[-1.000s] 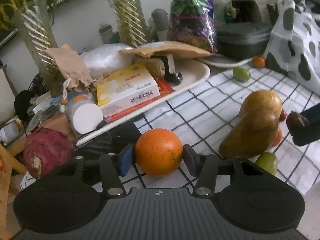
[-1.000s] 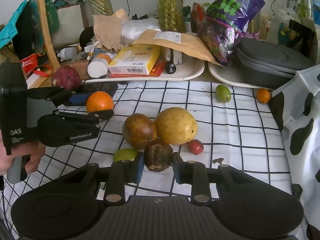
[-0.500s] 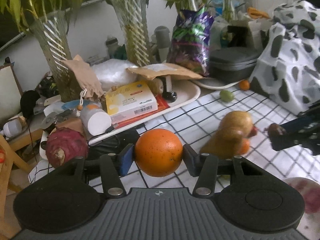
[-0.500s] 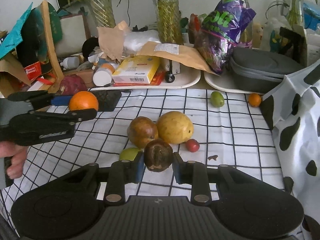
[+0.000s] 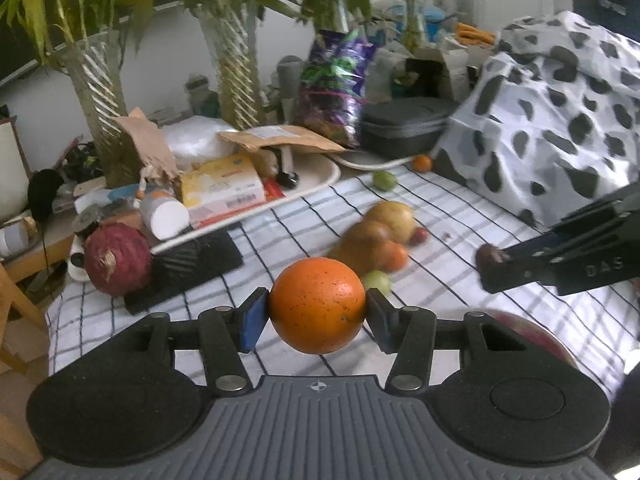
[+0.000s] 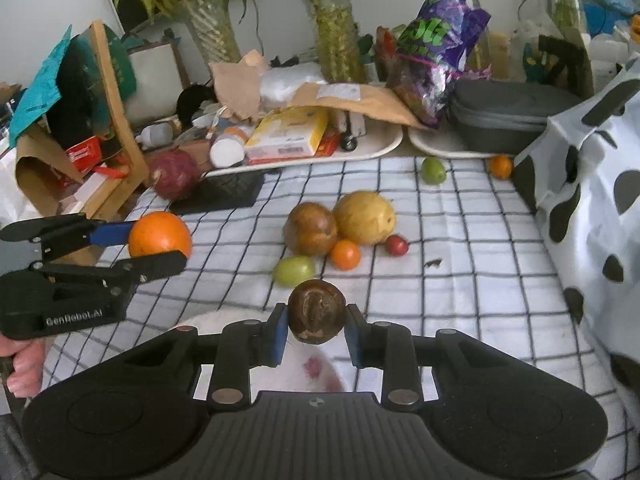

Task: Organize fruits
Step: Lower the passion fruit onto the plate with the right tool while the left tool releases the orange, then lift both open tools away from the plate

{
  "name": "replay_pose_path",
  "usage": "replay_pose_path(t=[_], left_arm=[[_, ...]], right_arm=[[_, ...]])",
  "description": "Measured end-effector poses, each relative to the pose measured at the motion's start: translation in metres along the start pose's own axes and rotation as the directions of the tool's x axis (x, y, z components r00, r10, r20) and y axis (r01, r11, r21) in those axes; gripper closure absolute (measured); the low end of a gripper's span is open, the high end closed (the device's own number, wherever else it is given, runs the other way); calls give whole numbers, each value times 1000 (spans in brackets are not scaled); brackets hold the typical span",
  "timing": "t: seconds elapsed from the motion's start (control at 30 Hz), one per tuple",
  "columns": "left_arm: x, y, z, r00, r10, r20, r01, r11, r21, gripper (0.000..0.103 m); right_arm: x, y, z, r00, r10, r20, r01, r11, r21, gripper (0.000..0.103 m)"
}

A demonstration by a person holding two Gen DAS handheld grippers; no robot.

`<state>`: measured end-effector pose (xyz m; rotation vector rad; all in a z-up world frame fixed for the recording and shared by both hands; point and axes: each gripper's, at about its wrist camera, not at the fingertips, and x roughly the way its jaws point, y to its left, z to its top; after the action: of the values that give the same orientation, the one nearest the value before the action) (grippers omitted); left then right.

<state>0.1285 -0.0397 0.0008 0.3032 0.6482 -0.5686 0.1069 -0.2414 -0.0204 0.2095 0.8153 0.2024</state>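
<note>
Orange (image 5: 317, 305) clamped btwn left gripper (image 5: 316, 316) fingers, held above table (image 5: 460, 216). Brown fruit (image 6: 317, 312) clamped in right gripper (image 6: 316, 330), directly over white dish (image 6: 316, 376) w/ red marks; dish just below & right of orange, so right hand nearer. Dish mostly hidden behind both gripper bodies; rim cut off, depth & contents unclear. Loose fruit pile (image 6: 340, 232) mid-table, blurred in left view.

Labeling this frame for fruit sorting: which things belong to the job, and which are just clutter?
Job:
orange, held by left gripper
dark brown fruit, held by right gripper
brown fruit
yellow fruit
green fruit
small red fruit

Clutter:
yellow box
purple bag
grey case
</note>
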Motion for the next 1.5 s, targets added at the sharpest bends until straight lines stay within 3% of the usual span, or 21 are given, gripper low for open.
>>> replay_pose_path(t=[0.2, 0.43, 0.73, 0.8, 0.87, 0.93, 1.07, 1.13, 1.33, 1.5], left_arm=[[-5, -21, -15, 997, -51, -52, 52, 998, 23, 52], [4, -36, -31, 985, -92, -143, 98, 995, 37, 52], [13, -47, -43, 975, -69, -210, 89, 992, 88, 52], [13, -47, -43, 976, -67, -207, 88, 991, 96, 52], [13, -48, -43, 976, -65, -208, 87, 991, 97, 52], [13, -49, -42, 976, -62, -207, 84, 991, 102, 51], [-7, -48, -39, 994, -58, -93, 67, 993, 95, 24], [-15, -46, -38, 996, -55, -69, 59, 996, 63, 19], [-34, -44, -44, 997, 1, -71, -1, 1000, 4, 19], [-53, -40, -55, 995, 56, -84, -58, 998, -29, 19]], right_arm=[[3, 11, -13, 997, 41, -67, -41, 999, 9, 72], [16, 14, -24, 986, 41, -162, -34, 998, 46, 72], [24, 9, -27, 980, 38, -196, -17, 994, 109, 71], [23, 8, -26, 981, 38, -189, -15, 993, 120, 62], [20, 8, -25, 984, 39, -172, -17, 991, 129, 42], [16, 8, -24, 987, 46, -154, -25, 990, 135, 30], [4, 9, -24, 993, 46, -109, -29, 988, 152, 13], [-4, 9, -26, 996, 31, -83, -18, 989, 150, 10], [-24, 11, -36, 998, -40, -49, 47, 987, 152, 0], [-37, 18, -50, 992, -123, -42, 127, 985, 112, 0]])
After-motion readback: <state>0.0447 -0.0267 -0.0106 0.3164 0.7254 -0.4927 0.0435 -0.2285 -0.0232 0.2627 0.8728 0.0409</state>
